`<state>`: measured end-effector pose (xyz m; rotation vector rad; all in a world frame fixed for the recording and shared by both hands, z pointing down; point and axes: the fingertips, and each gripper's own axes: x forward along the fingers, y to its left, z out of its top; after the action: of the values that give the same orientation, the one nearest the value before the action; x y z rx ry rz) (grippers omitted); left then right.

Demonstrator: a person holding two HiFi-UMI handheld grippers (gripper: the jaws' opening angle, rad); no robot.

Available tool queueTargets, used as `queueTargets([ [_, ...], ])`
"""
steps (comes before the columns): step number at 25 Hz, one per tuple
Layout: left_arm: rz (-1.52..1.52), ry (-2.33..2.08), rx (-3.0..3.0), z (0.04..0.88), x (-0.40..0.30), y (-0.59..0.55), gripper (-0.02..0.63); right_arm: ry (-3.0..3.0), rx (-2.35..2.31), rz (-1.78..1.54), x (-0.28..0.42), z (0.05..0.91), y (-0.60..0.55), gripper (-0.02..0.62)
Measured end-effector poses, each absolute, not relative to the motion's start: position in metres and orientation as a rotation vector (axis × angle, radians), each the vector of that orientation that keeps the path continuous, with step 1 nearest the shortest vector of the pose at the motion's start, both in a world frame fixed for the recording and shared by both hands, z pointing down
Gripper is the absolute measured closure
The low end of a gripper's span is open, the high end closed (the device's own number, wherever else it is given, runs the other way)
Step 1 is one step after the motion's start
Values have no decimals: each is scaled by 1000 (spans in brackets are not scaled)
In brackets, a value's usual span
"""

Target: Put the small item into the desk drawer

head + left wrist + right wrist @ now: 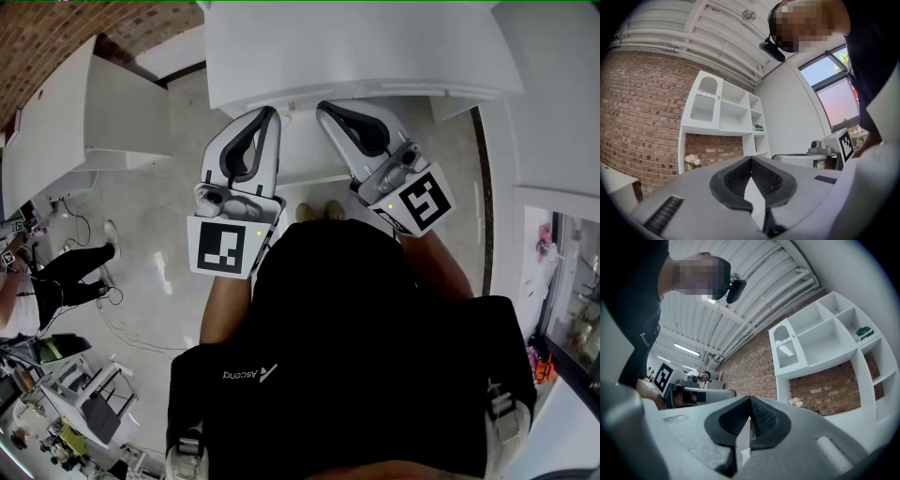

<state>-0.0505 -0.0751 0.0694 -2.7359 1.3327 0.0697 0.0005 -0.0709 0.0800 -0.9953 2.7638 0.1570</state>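
Note:
In the head view the white desk (375,56) runs across the top. A lower white panel (305,155) shows under its front edge, and I cannot tell whether it is a drawer. No small item shows in any view. My left gripper (271,114) is held close to the person's chest and points toward the desk, its jaws shut with nothing between them. Beside it, my right gripper (324,109) is held the same way, shut and empty. The left gripper view shows its dark pads (740,180) pressed together, and so does the right gripper view with its own pads (761,418).
A white cabinet (84,122) stands at the left on the grey floor. Another person (56,277) sits by cluttered tables (84,394) at the lower left. A white shelf unit (726,108) against a brick wall (642,117) fills the gripper views. Glass cases (572,291) stand at the right.

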Motion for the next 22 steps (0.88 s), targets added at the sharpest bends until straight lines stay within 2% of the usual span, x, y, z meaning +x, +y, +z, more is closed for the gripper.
queueTargets([
  [22, 102, 1306, -2770, 72, -52, -76, 607, 2797, -1022, 148, -3, 86, -73, 594],
])
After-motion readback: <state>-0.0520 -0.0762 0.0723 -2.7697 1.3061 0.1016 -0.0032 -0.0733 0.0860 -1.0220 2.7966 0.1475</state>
